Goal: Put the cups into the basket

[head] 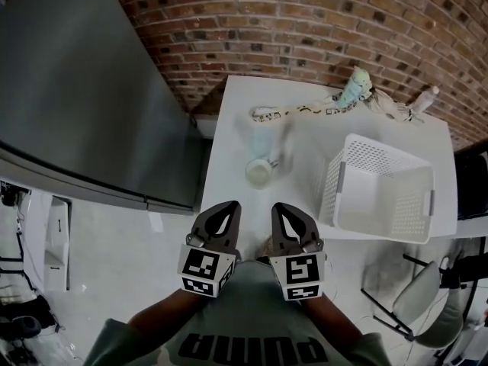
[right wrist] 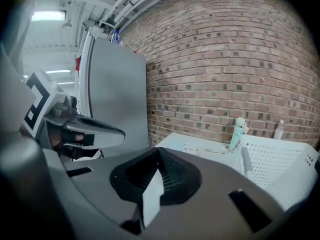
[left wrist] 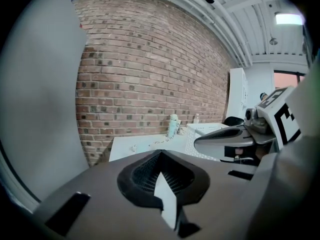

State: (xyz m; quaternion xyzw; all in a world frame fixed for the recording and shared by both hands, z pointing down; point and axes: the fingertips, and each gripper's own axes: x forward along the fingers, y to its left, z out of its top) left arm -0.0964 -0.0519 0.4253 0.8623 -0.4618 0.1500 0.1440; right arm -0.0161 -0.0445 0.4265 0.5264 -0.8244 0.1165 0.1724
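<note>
Both hand-held grippers sit at the near edge of the white rectangular table (head: 229,97), side by side and pointing toward the far brick wall. Your left gripper (head: 227,206) has its two dark jaws drawn together at the tips with nothing between them, as its own view confirms (left wrist: 161,153). Your right gripper (head: 280,206) is likewise fully closed and empty (right wrist: 159,149). The one cup that can be made out, a pale translucent plastic cup (head: 261,161), lies on its side on the table, outside the basket. It sits just beyond the gap between the two grippers, slightly blurred. Its long axis runs near to far, with the round open mouth turned toward you. The white perforated plastic basket (head: 345,175) stands upright and empty to the right of the cup, near but apart from it. Neither gripper is clearly nearer the cup. Since the basket lies on the right, the right gripper probably has the shorter carry. A grip would likely have to close across the cup's width from left and right, so the jaws must open first.
</note>
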